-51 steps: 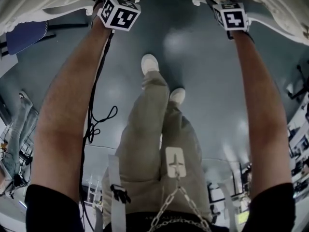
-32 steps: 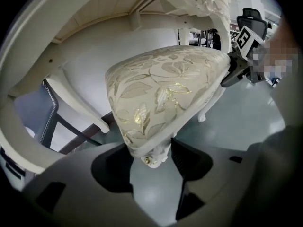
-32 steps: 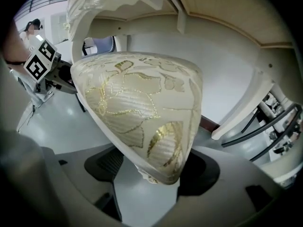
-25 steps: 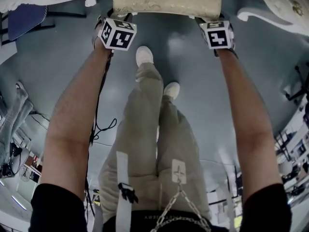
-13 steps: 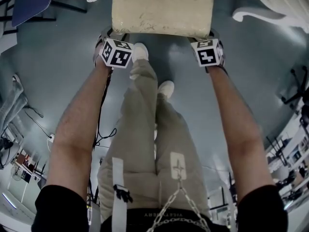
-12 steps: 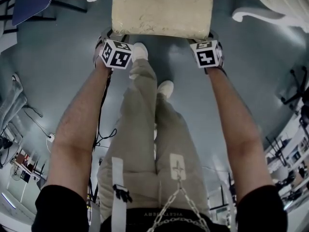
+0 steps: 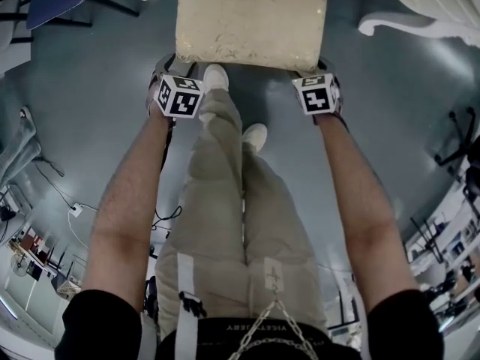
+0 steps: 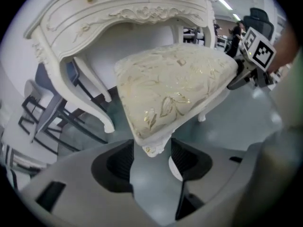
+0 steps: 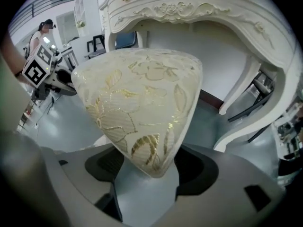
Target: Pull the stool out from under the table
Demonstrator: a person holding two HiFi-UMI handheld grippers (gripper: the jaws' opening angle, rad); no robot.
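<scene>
Head view: the stool (image 7: 251, 22) is out from under the surface (image 7: 420, 25), whose white curved legs show only at the top corners. The cream cushion lies over the grey floor (image 7: 90, 103), just ahead of the person's white shoe (image 7: 215, 77). The left hand-held gripper (image 7: 171, 67) meets the stool's near left corner, and the right hand-held gripper (image 7: 324, 66) meets the near right corner, both arms stretched forward.

Left gripper view: the left hand-held gripper (image 8: 151, 157) is clenched on a corner of the stool (image 8: 175, 89), with the white carved edge below the gold-patterned cushion caught between its dark pads. The surface (image 8: 118, 13), white with carved trim, stands behind the stool and apart from it. The right hand-held gripper (image 8: 253, 63) shows at the seat's far corner.

Right gripper view: the right hand-held gripper (image 9: 147, 167) is grasping the other near corner of the stool (image 9: 142, 98), and the cushion's rounded tip fills the gap between the pads. The surface (image 9: 199, 8) arches behind. The left hand-held gripper (image 9: 49, 77) sits at the seat's far side.
</scene>
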